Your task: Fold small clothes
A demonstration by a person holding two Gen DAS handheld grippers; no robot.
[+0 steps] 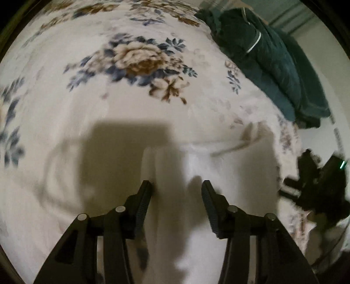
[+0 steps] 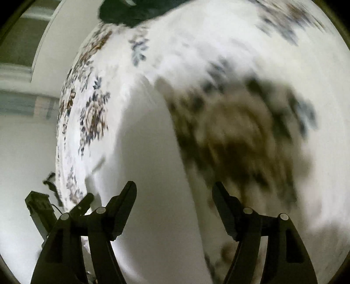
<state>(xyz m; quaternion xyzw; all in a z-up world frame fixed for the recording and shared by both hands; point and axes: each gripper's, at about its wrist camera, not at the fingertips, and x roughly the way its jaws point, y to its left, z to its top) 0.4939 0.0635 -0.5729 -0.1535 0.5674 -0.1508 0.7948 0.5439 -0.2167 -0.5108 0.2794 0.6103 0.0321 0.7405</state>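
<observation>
A white garment lies on the floral bedspread, wrinkled, with a seam or fold running right. My left gripper is open just above it, jaws apart over a fold, holding nothing. In the right wrist view the white garment shows as a smooth pale area on the bedspread; the picture is blurred by motion. My right gripper is open and empty above it. The right gripper also shows in the left wrist view as a dark shape at the right.
A pile of dark green clothes lies at the bed's far right edge; it also shows in the right wrist view. The bed edge drops to a pale floor on the left, where a dark device stands.
</observation>
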